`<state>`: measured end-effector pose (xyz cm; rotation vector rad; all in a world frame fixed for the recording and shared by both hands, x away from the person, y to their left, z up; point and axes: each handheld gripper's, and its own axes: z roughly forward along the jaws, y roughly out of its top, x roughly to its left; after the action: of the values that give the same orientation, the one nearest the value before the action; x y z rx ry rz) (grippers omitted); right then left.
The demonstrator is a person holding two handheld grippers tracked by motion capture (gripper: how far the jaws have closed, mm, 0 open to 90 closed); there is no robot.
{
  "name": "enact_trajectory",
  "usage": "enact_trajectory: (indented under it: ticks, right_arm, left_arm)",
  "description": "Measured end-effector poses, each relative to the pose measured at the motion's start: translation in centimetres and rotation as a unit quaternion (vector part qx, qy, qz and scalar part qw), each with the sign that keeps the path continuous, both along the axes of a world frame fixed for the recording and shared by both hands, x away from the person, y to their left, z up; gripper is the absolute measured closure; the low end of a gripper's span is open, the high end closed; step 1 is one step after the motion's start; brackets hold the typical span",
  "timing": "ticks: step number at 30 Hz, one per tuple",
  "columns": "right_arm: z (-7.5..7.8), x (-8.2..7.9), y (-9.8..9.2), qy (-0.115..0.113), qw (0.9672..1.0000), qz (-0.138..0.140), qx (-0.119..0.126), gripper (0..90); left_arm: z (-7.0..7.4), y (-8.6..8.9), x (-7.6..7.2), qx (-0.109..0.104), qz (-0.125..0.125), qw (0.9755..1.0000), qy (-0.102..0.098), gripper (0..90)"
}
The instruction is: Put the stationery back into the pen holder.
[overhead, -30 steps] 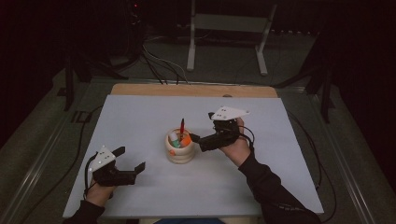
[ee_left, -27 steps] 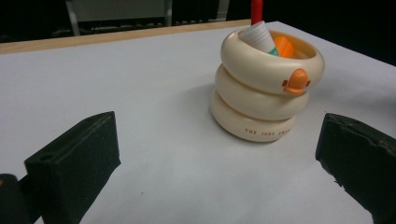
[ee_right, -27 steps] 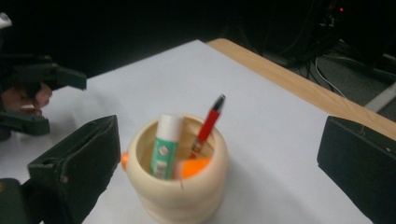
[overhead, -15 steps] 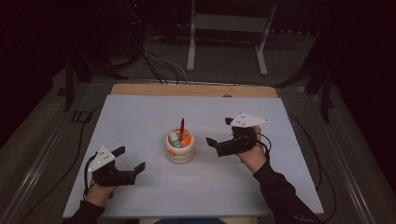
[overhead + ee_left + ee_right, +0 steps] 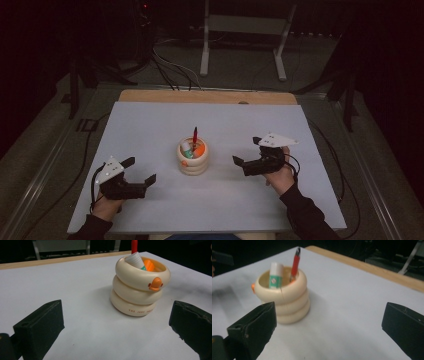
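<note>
The cup (image 5: 193, 159) stands near the middle of the bench (image 5: 150, 125), between the two tongs and apart from both. It holds a red pen (image 5: 195, 135), a glue stick (image 5: 275, 275) and something orange, perhaps a marker. The left tongs (image 5: 142, 170) and the right tongs (image 5: 240, 162) are both released, jaws wide, holding nothing. The cup looks like smooth, stiff plastic, light and a little slippery, with three rounded rings. I think the groove between rings gives the best hold. The pen is thin and light; take it by its upper part.
</note>
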<state>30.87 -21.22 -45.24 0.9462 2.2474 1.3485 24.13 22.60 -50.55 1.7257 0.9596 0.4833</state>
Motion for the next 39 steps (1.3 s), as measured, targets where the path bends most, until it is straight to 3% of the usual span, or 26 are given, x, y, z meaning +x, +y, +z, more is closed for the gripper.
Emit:
enact_trajectory:
  ticks: [4, 6, 10, 27, 39]
  right_arm:
    - [-1.0, -0.3, -0.7, 0.009, 1.0000, 0.003, -0.001, 0.0]
    - [-1.8, -0.1, -1.2, 0.037, 0.9991, 0.022, -0.002, 0.0]
    - [-3.0, -0.4, -1.6, 0.051, 0.9984, 0.002, -0.023, 0.0]
    - [-5.2, -2.3, -6.1, 0.059, 0.9971, -0.035, -0.031, 0.0]
    - [-5.5, -3.9, -8.5, 0.054, 0.9968, -0.051, -0.031, 0.0]
  left_arm:
    - [0.0, -0.1, 0.0, 0.001, -0.001, 1.0000, 0.000, 0.3]
    - [0.0, -0.1, -0.1, 0.001, -0.002, 1.0000, 0.001, 0.3]
    - [0.0, -0.1, -0.1, 0.001, -0.004, 1.0000, 0.000, 0.3]
    - [-0.1, -0.1, -0.4, 0.000, -0.014, 0.9999, 0.000, 0.3]
    - [-0.2, 0.0, -0.6, -0.002, -0.022, 0.9998, 0.002, 0.3]
